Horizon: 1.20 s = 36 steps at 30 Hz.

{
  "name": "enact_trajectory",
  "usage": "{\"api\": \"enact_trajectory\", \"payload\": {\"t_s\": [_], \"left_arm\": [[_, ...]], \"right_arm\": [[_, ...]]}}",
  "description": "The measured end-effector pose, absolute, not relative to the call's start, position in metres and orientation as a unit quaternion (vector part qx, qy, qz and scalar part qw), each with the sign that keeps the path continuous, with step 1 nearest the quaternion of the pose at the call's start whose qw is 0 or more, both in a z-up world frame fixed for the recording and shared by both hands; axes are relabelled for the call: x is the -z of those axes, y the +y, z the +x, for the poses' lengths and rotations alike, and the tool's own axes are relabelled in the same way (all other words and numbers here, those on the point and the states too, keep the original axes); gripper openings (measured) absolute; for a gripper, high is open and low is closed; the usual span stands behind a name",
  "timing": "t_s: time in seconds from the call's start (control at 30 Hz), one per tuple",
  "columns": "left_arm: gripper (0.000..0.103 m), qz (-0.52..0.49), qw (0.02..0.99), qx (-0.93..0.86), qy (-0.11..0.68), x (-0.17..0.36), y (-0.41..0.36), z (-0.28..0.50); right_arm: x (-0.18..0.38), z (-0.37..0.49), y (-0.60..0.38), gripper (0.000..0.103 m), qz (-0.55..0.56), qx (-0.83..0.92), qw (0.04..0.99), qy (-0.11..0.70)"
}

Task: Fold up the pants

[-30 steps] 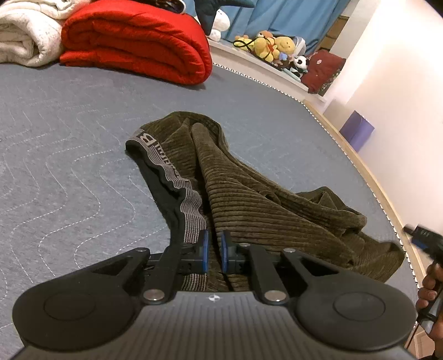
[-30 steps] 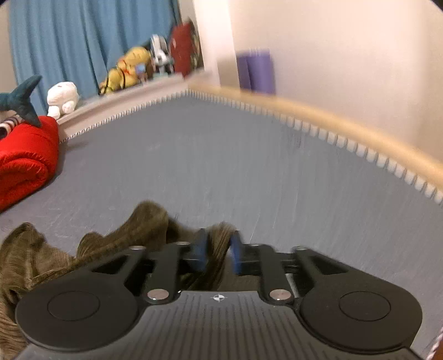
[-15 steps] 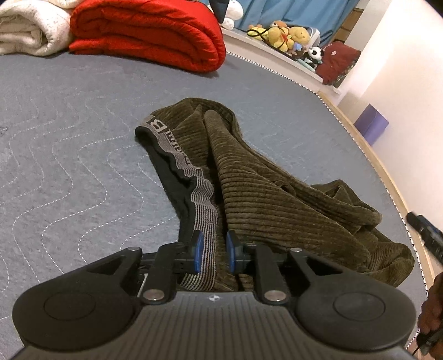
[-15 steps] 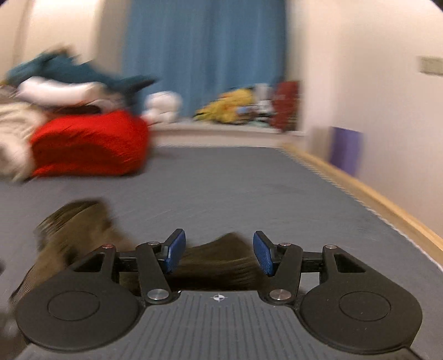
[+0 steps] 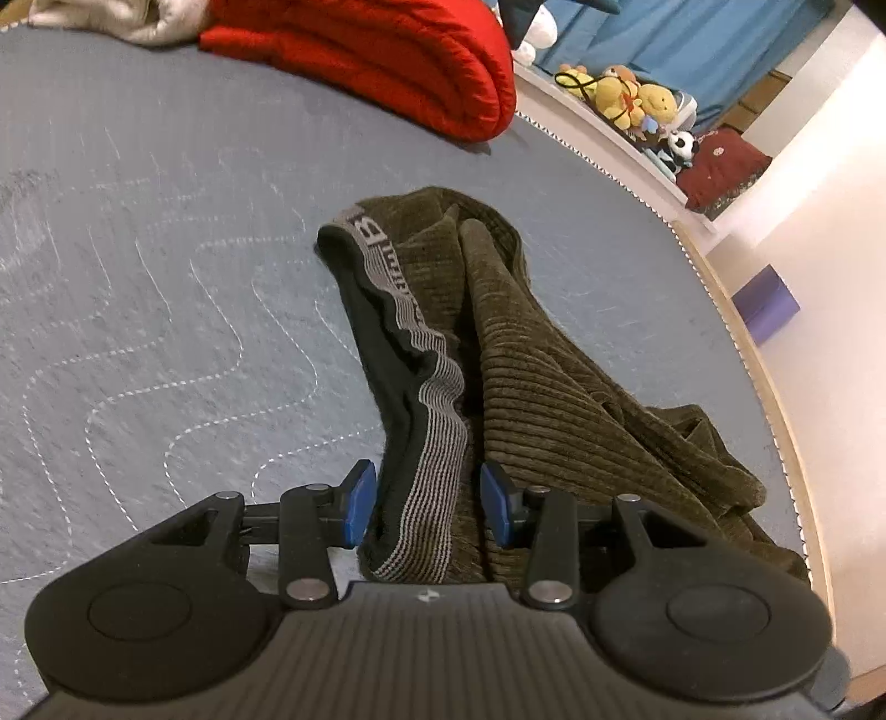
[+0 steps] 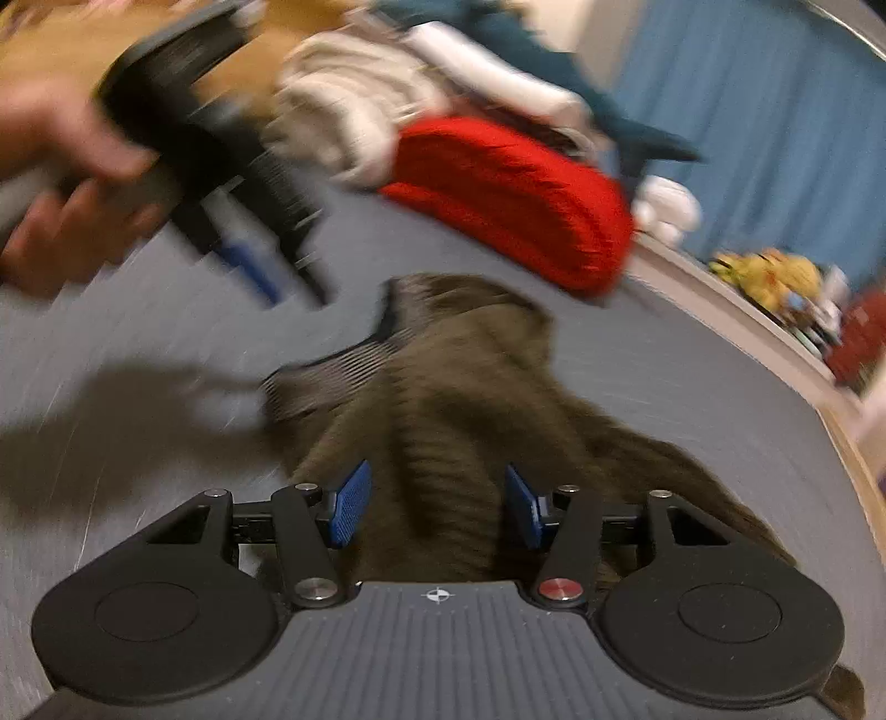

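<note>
Left gripper [image 5: 426, 501] tilts down over the pants [image 5: 531, 376], jaws opening, striped grey waistband [image 5: 437, 399] between the blue pads but not pressed. Right gripper [image 6: 432, 501] hangs low over the same heap, released, jaws apart, brown fabric beneath. One pair of ribbed corduroy pants lies crumpled on the quilted grey mattress [image 5: 144, 310]. A hand [image 6: 61, 183] grips the left tool, blurred. One red blanket [image 5: 398, 50] folded behind
</note>
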<state>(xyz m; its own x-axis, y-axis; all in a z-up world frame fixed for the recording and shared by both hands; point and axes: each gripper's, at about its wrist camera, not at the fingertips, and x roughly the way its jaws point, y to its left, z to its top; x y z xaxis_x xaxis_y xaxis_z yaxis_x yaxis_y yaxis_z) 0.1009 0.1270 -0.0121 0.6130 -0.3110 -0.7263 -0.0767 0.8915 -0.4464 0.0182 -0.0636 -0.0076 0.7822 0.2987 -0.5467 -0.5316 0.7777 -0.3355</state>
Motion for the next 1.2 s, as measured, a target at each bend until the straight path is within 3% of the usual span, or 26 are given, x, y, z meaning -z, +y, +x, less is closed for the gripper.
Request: {"api": "enact_trajectory", "payload": {"t_s": [0.17,0.4,0.5,0.67,0.83,0.9,1.0,1.1,1.2], "left_arm": [[0.056,-0.230,0.848,0.063,0.474,0.043,0.124,0.117],[0.057,-0.220,0.853,0.083,0.467,0.073,0.108,0.132],[0.058,-0.158,0.874,0.085,0.451,0.074,0.087,0.132],[0.032,-0.108,0.895,0.071,0.428,0.061,0.077,0.123],[0.026,-0.143,0.913,-0.019,0.383,0.009,0.124,0.094],[0.007,-0.162,0.918,-0.085,0.353,-0.013,0.156,0.077],[0.006,-0.209,0.905,-0.187,0.320,-0.037,0.220,0.044],[0.007,-0.292,0.867,-0.197,0.352,-0.028,0.273,0.019],[0.010,-0.295,0.845,-0.188,0.405,-0.007,0.286,0.013]], "right_arm": [[0.022,0.017,-0.044,0.064,-0.283,-0.262,0.887,0.256],[0.023,0.001,-0.043,0.068,-0.292,-0.291,0.875,0.253],[0.024,-0.003,-0.046,0.066,-0.324,-0.290,0.869,0.236],[0.015,-0.001,-0.050,0.064,-0.319,-0.277,0.879,0.221],[-0.010,0.007,-0.071,0.064,-0.246,-0.236,0.918,0.205],[-0.022,0.010,-0.083,0.065,-0.206,-0.214,0.935,0.193],[-0.038,0.013,-0.104,0.065,-0.140,-0.175,0.959,0.175],[-0.051,0.017,-0.133,0.066,-0.076,-0.115,0.977,0.163],[-0.058,0.027,-0.168,0.067,-0.018,-0.044,0.984,0.172]]}}
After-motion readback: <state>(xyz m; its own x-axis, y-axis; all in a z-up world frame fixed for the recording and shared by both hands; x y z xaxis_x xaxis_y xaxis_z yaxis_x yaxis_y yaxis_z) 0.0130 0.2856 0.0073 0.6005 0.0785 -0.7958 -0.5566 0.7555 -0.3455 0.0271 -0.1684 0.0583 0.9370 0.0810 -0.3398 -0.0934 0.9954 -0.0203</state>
